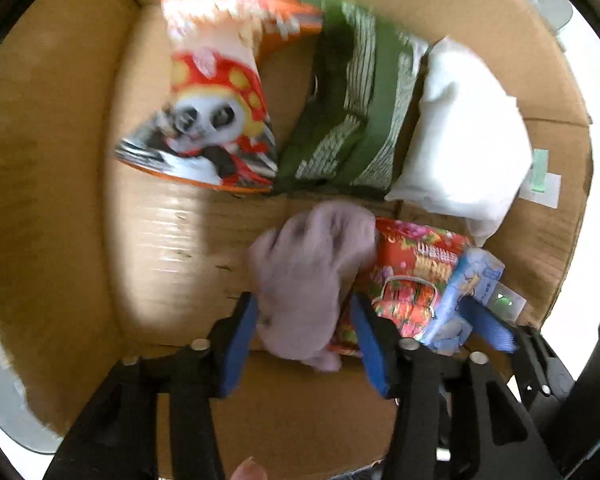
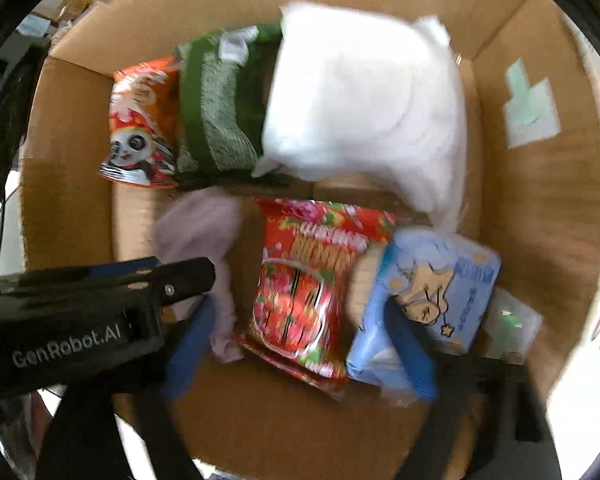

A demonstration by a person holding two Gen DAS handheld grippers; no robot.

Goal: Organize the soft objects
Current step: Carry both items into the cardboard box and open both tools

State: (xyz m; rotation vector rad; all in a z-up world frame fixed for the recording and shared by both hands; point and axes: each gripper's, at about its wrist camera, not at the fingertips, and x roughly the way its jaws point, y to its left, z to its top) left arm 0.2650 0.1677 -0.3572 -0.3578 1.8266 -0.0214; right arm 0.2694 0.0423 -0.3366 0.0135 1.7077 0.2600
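Note:
Both grippers hover over an open cardboard box [image 1: 60,200] holding soft items. My left gripper [image 1: 304,332] is open, its blue pads on either side of a crumpled lilac cloth [image 1: 312,272] that lies on the box floor. My right gripper [image 2: 300,348] is open above a red flowered snack bag [image 2: 312,280], with a light blue tissue pack [image 2: 440,292] by its right finger. The left gripper's black body [image 2: 80,312] shows at the left of the right wrist view. The lilac cloth [image 2: 204,236] lies beside it.
At the far side of the box [image 2: 540,220] lie an orange panda snack bag [image 1: 216,92], a green striped towel [image 1: 352,112] and a white pillow [image 1: 460,128]. These also show in the right wrist view: bag [image 2: 144,128], towel [image 2: 216,112], pillow [image 2: 364,112].

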